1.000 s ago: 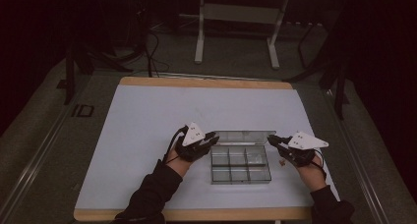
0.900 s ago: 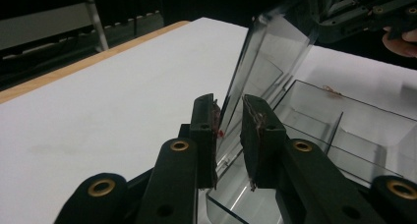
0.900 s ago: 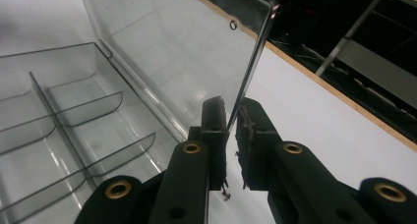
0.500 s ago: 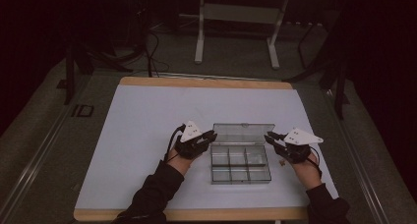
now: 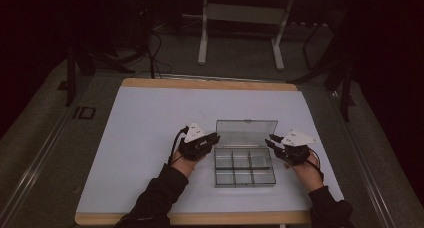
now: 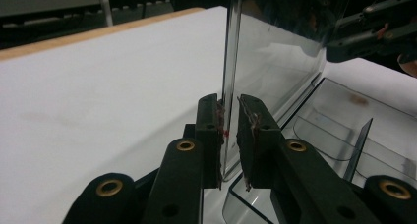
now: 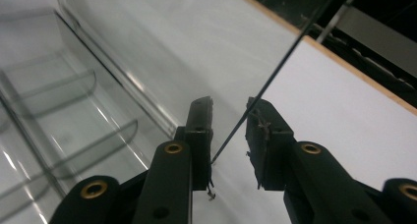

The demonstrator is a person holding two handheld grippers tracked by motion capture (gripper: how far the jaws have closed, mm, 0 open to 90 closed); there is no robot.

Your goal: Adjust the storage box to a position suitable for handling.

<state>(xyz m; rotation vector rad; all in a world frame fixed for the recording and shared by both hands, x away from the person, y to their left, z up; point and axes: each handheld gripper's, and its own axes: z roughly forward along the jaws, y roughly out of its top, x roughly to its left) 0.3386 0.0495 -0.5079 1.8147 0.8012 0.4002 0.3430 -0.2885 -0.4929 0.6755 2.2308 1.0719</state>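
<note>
One clear plastic organizer box [image 5: 244,169] sits in the lower middle of the high view, on a white table [image 5: 150,123] with a wooden edge. Its tray is split into six compartments, three across and two deep, and all six look bare. One lid [image 5: 246,133] stands raised along the far side of the tray, see-through and slightly grey.

Two grippers flank the box, one at each end of the lid. The left gripper [image 5: 212,138] lies left of centre in the high view, its jaws reaching the lid's left edge. In the left gripper view its jaws [image 6: 230,135] straddle that upright edge [image 6: 231,62] with a narrow gap; the left pad seems to touch the plastic, the right pad stands just off it. The right gripper [image 5: 271,140] lies right of centre, at the lid's right edge. In the right gripper view its jaws [image 7: 229,140] are moderately parted around the thin lid edge [image 7: 265,86], which runs between them without clear contact.

Curved dividers [image 7: 74,86] show inside the tray (their tops rounded). On the floor at the left of the high view, a mark reads like "ID" [image 5: 83,112].
</note>
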